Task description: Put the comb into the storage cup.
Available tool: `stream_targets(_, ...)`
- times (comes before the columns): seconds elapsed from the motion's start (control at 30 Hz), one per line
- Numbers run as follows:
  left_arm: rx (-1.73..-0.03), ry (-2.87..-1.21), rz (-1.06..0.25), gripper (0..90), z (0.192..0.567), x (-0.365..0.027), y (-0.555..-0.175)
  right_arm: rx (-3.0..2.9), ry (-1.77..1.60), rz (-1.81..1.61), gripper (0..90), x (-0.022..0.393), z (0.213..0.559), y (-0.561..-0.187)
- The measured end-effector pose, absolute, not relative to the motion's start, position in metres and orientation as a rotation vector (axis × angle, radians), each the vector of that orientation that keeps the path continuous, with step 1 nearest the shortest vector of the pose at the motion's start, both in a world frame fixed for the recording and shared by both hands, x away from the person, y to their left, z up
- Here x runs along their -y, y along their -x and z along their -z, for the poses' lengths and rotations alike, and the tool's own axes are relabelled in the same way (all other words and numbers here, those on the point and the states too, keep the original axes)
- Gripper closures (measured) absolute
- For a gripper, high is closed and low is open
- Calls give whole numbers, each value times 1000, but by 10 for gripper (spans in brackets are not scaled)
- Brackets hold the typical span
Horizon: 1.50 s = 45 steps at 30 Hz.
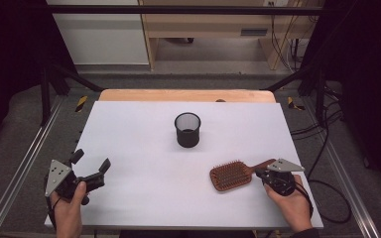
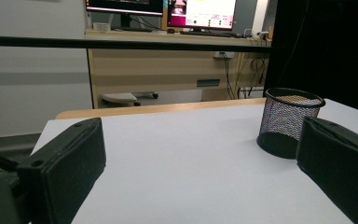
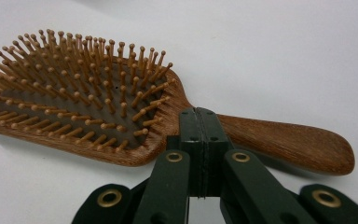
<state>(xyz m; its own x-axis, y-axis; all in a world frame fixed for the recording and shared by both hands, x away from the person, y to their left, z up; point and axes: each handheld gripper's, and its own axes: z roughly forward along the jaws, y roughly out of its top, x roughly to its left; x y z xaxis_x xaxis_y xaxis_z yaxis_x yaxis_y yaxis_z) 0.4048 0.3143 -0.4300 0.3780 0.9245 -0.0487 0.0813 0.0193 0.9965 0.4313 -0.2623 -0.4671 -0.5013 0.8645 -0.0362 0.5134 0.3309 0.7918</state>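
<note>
Lab or office, monitors (image 2: pixel 161 10) on wooden desk (image 2: pixel 168 60), cables (image 1: pixel 283 47), black curtains (image 1: pixel 372 74)

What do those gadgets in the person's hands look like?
Each hand grips a black tool: the left gripper and right gripper both carry a grey three-cornered plate dotted with small holes. Their black jaws hinge on arms with brass-coloured rivets. A black cable trails from the right one.

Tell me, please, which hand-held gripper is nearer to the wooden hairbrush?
Right. The right hand-held gripper is at the hairbrush handle; the left hand-held gripper sits across the table.
</note>
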Motion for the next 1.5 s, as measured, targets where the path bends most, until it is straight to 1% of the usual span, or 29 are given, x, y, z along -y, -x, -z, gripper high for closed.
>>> stream_targets(1.07, -982, -1399, -858, 13, 430, -314, -405, -2168, -1247, -988, 900, 266, 474, -433)
stream_targets(1.5, -982, -1401, -859, 13, 430, -314, -405, -2170, -1235, -976, 900, 263, 470, -445)
